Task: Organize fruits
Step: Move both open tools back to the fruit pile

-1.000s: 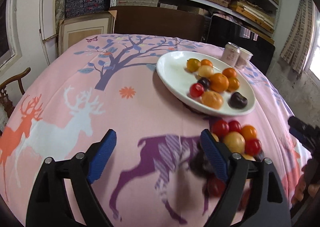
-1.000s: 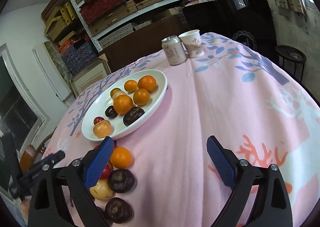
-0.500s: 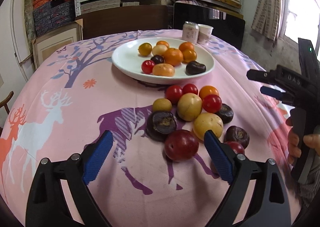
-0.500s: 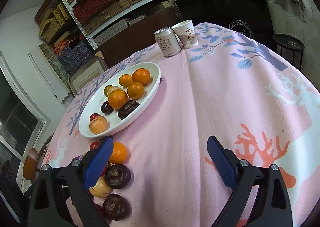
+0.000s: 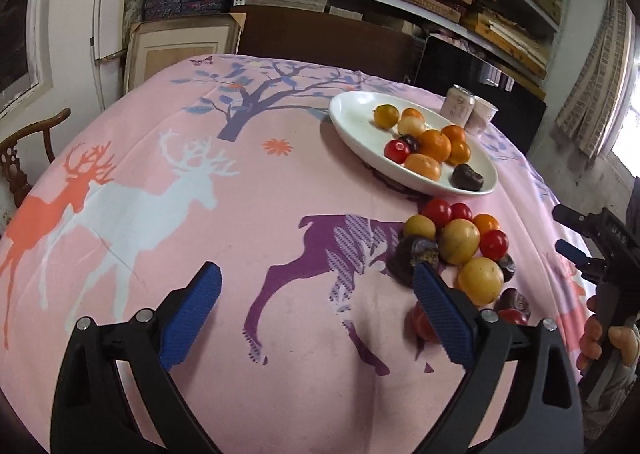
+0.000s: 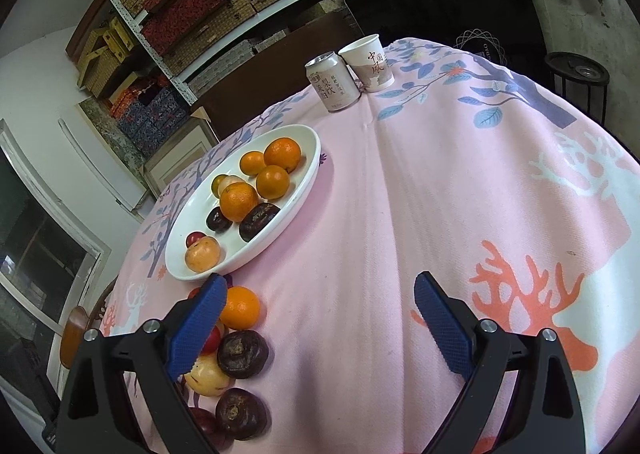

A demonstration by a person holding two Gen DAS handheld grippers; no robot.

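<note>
Pink tablecloth: one plate, one can, one cup.

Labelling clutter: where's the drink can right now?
The pale pink aluminium drink can stands upright at the far side of the pink tablecloth, touching or nearly touching the white paper cup on its right, beyond the white oval plate.

I log: white plate of fruit centre-left, loose fruit pile lower left, can and paper cup top centre.
</note>
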